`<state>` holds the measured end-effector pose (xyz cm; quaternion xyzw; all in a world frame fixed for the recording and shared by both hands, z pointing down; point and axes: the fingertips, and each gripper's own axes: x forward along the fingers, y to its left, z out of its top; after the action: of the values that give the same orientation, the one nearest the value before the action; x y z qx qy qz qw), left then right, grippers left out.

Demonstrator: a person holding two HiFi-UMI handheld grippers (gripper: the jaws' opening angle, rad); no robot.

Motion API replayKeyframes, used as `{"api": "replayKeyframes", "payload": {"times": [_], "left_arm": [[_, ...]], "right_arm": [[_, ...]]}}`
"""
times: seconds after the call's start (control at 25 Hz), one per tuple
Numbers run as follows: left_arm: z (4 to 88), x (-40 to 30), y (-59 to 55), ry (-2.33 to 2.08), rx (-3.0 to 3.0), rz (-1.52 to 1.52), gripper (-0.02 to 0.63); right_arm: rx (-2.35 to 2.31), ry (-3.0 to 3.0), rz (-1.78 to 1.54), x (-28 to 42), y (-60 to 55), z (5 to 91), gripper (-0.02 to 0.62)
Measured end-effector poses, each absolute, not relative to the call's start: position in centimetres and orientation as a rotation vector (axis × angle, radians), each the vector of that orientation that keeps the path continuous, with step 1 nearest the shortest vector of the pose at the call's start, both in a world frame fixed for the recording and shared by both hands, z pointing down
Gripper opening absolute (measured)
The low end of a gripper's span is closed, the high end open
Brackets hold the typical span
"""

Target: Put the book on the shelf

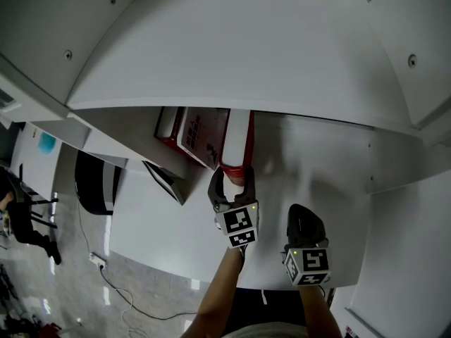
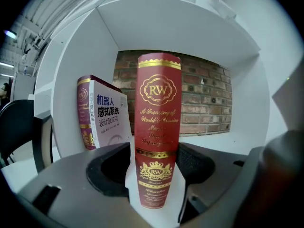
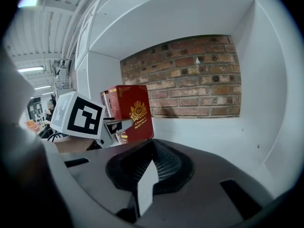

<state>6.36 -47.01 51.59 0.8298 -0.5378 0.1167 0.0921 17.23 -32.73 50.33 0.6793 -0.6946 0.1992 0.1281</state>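
Nearest us, our right gripper [image 3: 151, 164] has its jaws together on nothing, over the white shelf [image 1: 320, 171]. Our left gripper [image 2: 154, 164] holds its jaws apart on either side of the red book [image 2: 157, 113], which stands upright on the shelf (a white gap shows at the left jaw). A white-covered book [image 2: 108, 120] stands just beside it, the brick wall [image 2: 204, 103] behind.

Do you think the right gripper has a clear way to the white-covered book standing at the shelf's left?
Probably not directly: the tall red gold-lettered book and the left gripper around it stand between the right gripper and that white-covered book.
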Motion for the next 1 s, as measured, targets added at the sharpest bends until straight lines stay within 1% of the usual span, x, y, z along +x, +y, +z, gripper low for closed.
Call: {"api": "replayKeyframes", "payload": {"times": [0.36, 0.4, 0.44, 0.48, 0.56, 0.64, 1.0], "left_arm": [[51.6, 4.2, -43.4, -1.565, 2.413, 0.315, 0.280], [51.8, 4.0, -43.2, -1.560, 2.408, 0.320, 0.224], [51.9, 3.8, -43.1, -1.565, 2.406, 0.334, 0.132], [52.1, 3.6, -43.0, -1.570, 2.407, 0.352, 0.066], [52.4, 3.6, -43.0, -1.554, 2.412, 0.376, 0.030], [52.8, 3.8, -43.0, -1.524, 2.410, 0.385, 0.017], [53.8, 4.6, -43.4, -1.467, 2.411, 0.428, 0.017]], "right_arm": [[1.958, -2.056, 0.568, 16.1, -32.5, 49.8, 0.017], [1.956, -2.060, 0.567, 16.0, -32.5, 49.8, 0.017], [1.954, -2.063, 0.566, 15.8, -32.4, 49.7, 0.017], [1.952, -2.065, 0.564, 15.7, -32.4, 49.7, 0.017], [1.949, -2.067, 0.562, 15.6, -32.3, 49.7, 0.017], [1.947, -2.068, 0.562, 15.5, -32.2, 49.7, 0.017], [1.957, -2.054, 0.563, 15.7, -32.1, 49.8, 0.017]]}}
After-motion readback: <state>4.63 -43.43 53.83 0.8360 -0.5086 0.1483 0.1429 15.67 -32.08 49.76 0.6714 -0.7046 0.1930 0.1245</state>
